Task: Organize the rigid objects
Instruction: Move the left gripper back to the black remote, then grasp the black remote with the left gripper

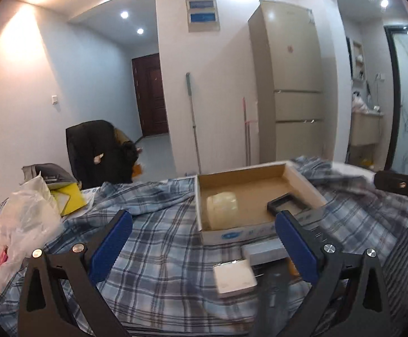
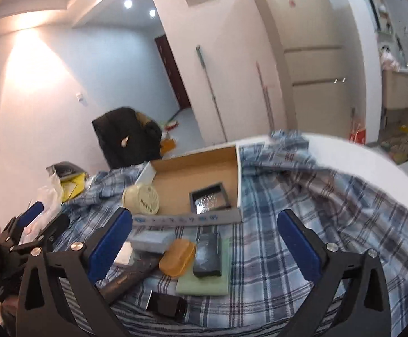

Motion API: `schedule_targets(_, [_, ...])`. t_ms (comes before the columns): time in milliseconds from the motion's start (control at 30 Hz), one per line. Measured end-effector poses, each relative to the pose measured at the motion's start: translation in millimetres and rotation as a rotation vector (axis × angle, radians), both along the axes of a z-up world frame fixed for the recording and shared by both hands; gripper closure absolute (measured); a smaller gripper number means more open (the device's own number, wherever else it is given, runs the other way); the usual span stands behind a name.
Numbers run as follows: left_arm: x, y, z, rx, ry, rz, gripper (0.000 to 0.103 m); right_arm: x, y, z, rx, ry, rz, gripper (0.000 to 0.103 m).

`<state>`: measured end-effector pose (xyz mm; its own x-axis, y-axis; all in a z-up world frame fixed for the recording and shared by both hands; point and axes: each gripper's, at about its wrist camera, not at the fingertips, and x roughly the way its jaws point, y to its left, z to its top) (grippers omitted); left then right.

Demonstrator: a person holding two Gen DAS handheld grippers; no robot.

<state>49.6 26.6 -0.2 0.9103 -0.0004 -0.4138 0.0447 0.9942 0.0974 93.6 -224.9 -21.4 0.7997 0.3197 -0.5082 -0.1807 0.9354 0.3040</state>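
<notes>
Shallow cardboard box holding cream round tub and black frame, left tongs wide, right tongs wide, both empty

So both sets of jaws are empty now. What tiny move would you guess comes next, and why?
Probably the right gripper eases toward the orange oval soap-like box. Its jaws stand wide open and empty, that box lies loose on the plaid cloth, and the shallow cardboard box beyond holds only two items.

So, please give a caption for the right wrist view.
Open right gripper above an orange oval case, near a shallow cardboard box.
</notes>
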Motion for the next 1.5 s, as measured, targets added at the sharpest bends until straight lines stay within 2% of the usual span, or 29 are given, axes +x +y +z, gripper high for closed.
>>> schedule_targets(100, [11.7, 12.8, -5.7, -0.130, 0.123, -0.051, 0.000, 7.1, -2.5, -9.5, 0.027, 0.069, 0.018, 0.000])
schedule_targets(167, [13.0, 17.1, -7.6, -0.166, 0.150, -0.054, 0.000, 7.8, -0.4, -14.6, -0.030, 0.085, -0.004, 0.000])
schedule_targets(233, [11.4, 18.5, -7.6, -0.161, 0.138, -0.041, 0.000, 4.6, 2.4, -18.9, -0.090, 0.082, -0.014, 0.000])
schedule_targets(300, [11.3, 18.0, -8.7, -0.138, 0.127, -0.024, 0.000, 2.4, 3.0, -21.6, -0.092, 0.087, -0.003, 0.000])
schedule_targets(467, [13.0, 15.7, -13.9, -0.160, 0.165, -0.083, 0.000, 1.0, 6.5, -20.6, -0.103, 0.086, 0.013, 0.000])
schedule_targets(667, [17.4, -3.0, -26.7, -0.128, 0.268, -0.164, 0.000, 2.1, 9.2, -22.7, -0.123, 0.099, 0.006, 0.000])
schedule_targets(767, [24.5, -16.2, -42.1, -0.106, 0.366, -0.228, 0.000, 1.6, 13.5, -24.0, -0.146, 0.099, 0.012, 0.000])
schedule_targets(900, [28.9, -34.6, -62.1, -0.060, 0.462, -0.273, 0.022, 2.2, 19.0, -26.3, -0.172, 0.104, 0.024, 0.000])
schedule_targets(1033, [29.6, -49.6, -77.8, -0.036, 0.525, -0.321, 0.025, 1.7, 21.1, -27.1, -0.184, 0.110, 0.033, 0.000])
schedule_targets(1133, [32.4, -55.6, -86.1, -0.014, 0.550, -0.324, 0.033, 0.7, 21.7, -26.4, -0.179, 0.107, 0.045, 0.000])
schedule_targets(1167, [34.7, -56.5, -89.9, -0.009, 0.567, -0.320, 0.038, 0.5, 22.5, -26.6, -0.185, 0.106, 0.046, 0.000])
schedule_targets(1200, [37.9, -56.3, -93.7, -0.011, 0.592, -0.316, 0.048, 0.7, 23.6, -27.2, -0.192, 0.108, 0.045, 0.000])
schedule_targets(1300, [43.9, -46.1, -96.8, -0.072, 0.628, -0.306, 0.062, 1.1, 27.1, -29.4, -0.205, 0.119, 0.058, 0.000])
schedule_targets(1400, [47.9, -38.3, -98.2, -0.133, 0.649, -0.315, 0.064, 0.5, 30.7, -30.3, -0.222, 0.115, 0.067, 0.000])
schedule_targets(1500, [44.4, -40.7, -94.5, -0.113, 0.621, -0.320, 0.065, 1.1, 33.6, -31.3, -0.260, 0.098, 0.058, 0.000])
